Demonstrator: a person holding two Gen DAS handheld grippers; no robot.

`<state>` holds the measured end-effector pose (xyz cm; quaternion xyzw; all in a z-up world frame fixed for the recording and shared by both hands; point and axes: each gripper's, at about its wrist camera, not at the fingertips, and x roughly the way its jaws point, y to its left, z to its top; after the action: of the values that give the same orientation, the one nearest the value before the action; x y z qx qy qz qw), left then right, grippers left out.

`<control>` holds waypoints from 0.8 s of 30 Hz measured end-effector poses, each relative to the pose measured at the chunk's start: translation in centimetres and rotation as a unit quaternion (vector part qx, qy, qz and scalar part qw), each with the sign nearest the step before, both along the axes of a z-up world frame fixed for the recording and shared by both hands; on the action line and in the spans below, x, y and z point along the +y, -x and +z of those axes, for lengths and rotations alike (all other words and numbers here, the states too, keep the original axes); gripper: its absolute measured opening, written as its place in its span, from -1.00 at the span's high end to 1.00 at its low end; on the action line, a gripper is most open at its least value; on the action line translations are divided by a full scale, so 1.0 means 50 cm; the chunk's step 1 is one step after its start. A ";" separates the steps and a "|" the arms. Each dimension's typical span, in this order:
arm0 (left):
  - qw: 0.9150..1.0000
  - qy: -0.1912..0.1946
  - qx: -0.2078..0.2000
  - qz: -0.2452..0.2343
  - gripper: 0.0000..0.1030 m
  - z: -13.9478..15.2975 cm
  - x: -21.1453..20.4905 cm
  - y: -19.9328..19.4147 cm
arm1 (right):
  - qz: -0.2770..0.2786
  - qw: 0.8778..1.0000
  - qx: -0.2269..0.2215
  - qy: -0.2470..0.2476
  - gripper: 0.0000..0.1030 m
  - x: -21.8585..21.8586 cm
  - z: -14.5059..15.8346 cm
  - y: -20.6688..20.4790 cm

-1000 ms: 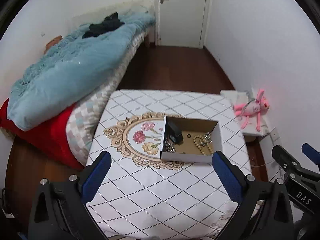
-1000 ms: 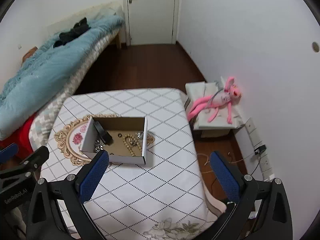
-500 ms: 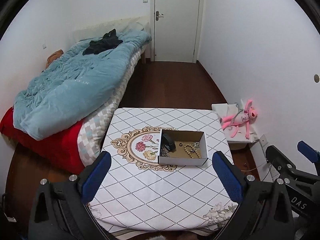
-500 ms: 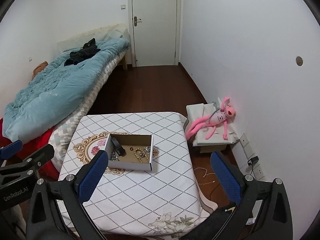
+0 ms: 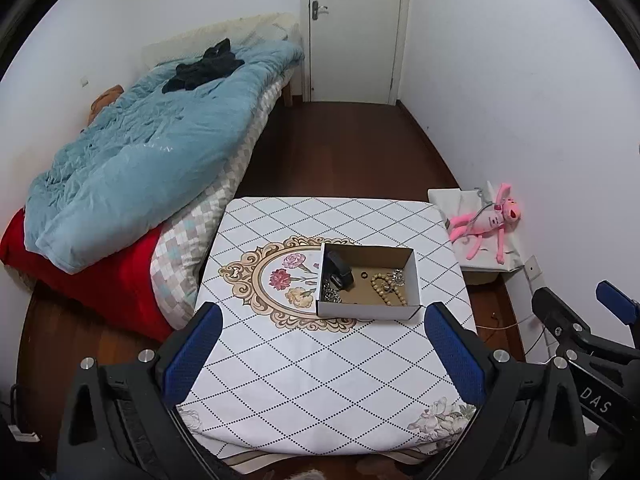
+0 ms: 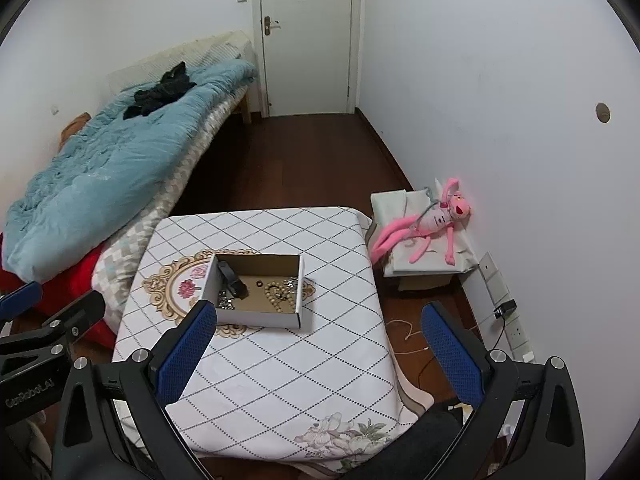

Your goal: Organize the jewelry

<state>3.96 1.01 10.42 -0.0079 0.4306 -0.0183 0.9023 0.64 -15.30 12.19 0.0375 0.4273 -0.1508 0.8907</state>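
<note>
An open white cardboard box (image 5: 414,270) (image 6: 298,280) sits on a small table with a diamond-patterned cloth (image 5: 320,380) (image 6: 304,368). Inside lie a wooden bead bracelet (image 5: 386,288) (image 6: 276,295), a black strap-like item (image 5: 340,272) (image 6: 233,278), a small dark ring (image 5: 363,275), a silver chain (image 5: 330,294) (image 6: 225,302) and silvery pieces (image 5: 397,277) (image 6: 290,284). My left gripper (image 5: 322,316) and right gripper (image 6: 314,314) both hover high above the table's near side, open and empty.
A bed with a blue quilt (image 5: 140,160) (image 6: 100,176) and red blanket (image 5: 100,280) borders the table's left. A pink plush toy (image 5: 488,224) (image 6: 428,224) lies on a low box by the right wall. A closed door (image 5: 352,28) stands beyond wooden floor. Wall sockets and cables (image 6: 504,312) are at right.
Both grippers have pulled up and back from the table; the box looks smaller and farther, and more of the room shows. Both stay open.
</note>
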 end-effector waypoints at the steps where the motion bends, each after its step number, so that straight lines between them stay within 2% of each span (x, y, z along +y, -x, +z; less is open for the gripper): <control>1: 1.000 0.000 0.002 0.002 -1.00 -0.004 0.001 -0.009 | -0.001 1.000 0.002 0.002 -1.00 -0.003 -0.005 -0.010; 12: 0.999 -0.020 0.039 0.015 -1.00 -0.063 0.010 -0.101 | -0.004 0.999 0.040 0.004 -1.00 -0.028 -0.073 -0.114; 24: 0.997 -0.027 0.074 0.010 -1.00 -0.112 0.013 -0.143 | -0.006 0.996 0.087 -0.007 -1.00 -0.044 -0.146 -0.175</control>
<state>11.10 1.67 4.82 0.0113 0.4964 0.0029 0.8680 9.38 -17.50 4.87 0.0330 0.5044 -0.1558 0.8487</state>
